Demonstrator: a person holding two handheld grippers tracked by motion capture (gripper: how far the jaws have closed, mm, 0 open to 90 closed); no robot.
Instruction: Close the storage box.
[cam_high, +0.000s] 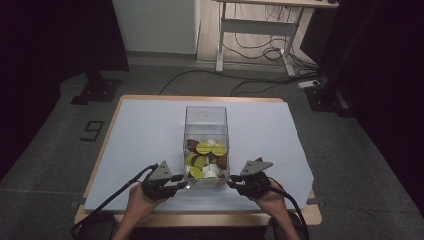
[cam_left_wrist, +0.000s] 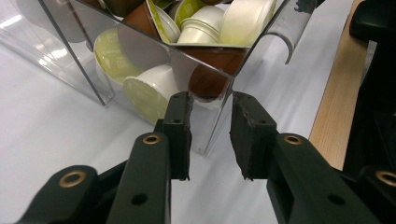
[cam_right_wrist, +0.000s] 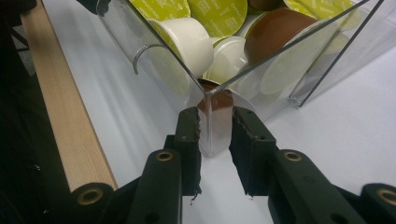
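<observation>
Clear box (cam_high: 206, 125) | white table sheet (cam_high: 145, 135) | grey floor (cam_high: 370, 165), cables (cam_high: 260, 52)

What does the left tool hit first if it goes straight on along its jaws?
The near corner edge of the clear box, already between the jaws of the left tool; whether the pads touch it yet is unclear. Behind that wall sit the coffee capsules.

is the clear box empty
No, the clear box holds a pile of coffee capsules, green, white and brown, at its near end.
</observation>
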